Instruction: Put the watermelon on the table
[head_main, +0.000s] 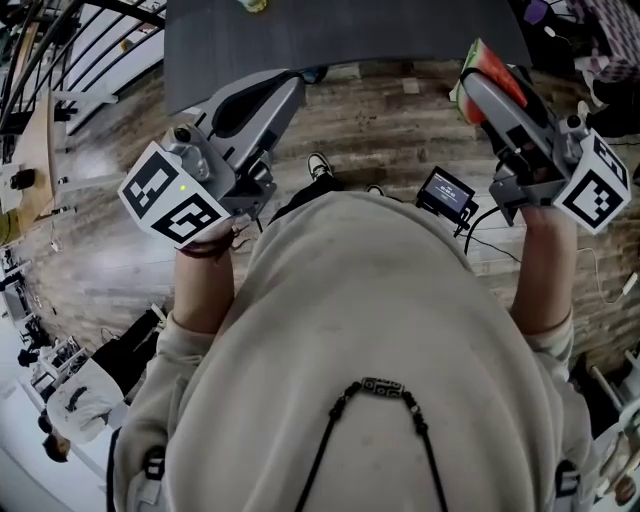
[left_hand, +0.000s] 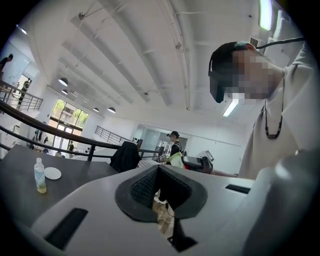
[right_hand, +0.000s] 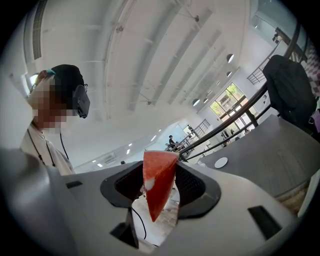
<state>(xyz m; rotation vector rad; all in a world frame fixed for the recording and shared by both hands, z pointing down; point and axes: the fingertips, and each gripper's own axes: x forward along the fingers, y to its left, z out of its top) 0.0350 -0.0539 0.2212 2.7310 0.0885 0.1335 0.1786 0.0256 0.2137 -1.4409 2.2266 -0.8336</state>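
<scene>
Your right gripper (head_main: 486, 92) is clamped on 1 watermelon wedge (right_hand: 156, 190). The red flesh is pinched between its 2 jaws, and the wedge is held in the air short of the table (head_main: 350, 35). The 2 jaws of your left gripper (left_hand: 159, 172) meet at the tips with nothing between them. The 1 dark table lies ahead of both grippers. On it, off to the left of your left gripper's jaws, 1 bottle (left_hand: 39, 176) stands just beside 1 white plate (left_hand: 52, 173).
</scene>
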